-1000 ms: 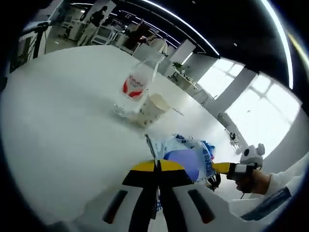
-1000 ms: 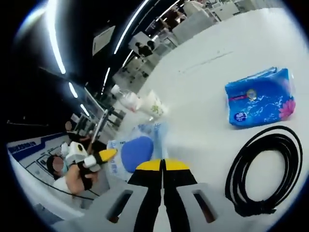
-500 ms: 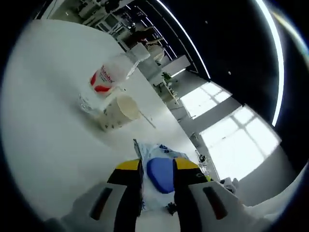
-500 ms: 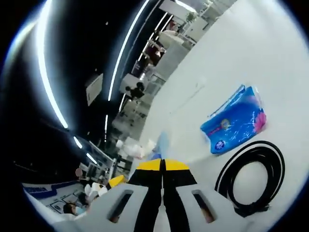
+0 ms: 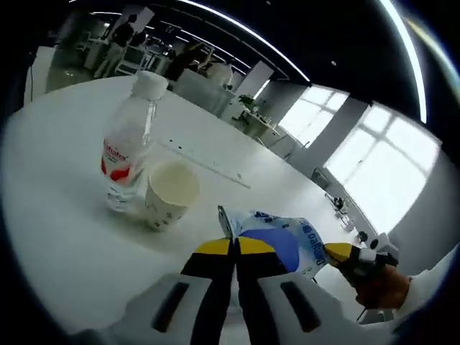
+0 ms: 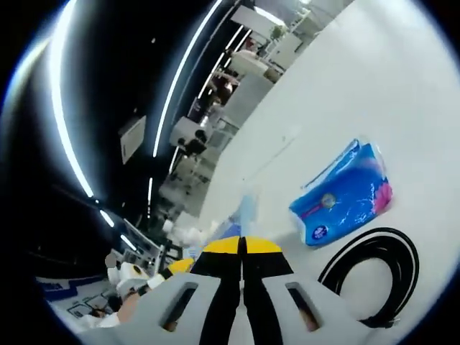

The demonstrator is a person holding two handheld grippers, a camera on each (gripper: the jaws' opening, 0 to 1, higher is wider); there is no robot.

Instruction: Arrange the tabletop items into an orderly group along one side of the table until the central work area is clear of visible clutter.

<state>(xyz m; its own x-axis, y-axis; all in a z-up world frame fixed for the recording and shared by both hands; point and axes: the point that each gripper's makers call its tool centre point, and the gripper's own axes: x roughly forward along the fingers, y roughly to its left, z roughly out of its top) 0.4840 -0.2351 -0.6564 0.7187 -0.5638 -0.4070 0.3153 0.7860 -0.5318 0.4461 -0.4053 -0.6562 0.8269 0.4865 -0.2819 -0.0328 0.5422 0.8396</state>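
Left claw (image 5: pixel 235 248) is clenched on the wipes pack (image 5: pixel 284 241), carrying it toward the bottle (image 5: pixel 128 152) and cup (image 5: pixel 169 194); next, set it beside them. Right claw (image 6: pixel 243 248) is clenched, empty.

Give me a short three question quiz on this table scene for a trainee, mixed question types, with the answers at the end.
1. True or false: the paper cup stands right beside the water bottle.
2. The black cable on the table is: A straight, B coiled, C knotted around the bottle.
3. Fill in: the left gripper has its jaws closed on the edge of the white and blue ____.

Key: 1 true. 2 B. 3 packet. The blue tissue pack lies next to the cable.
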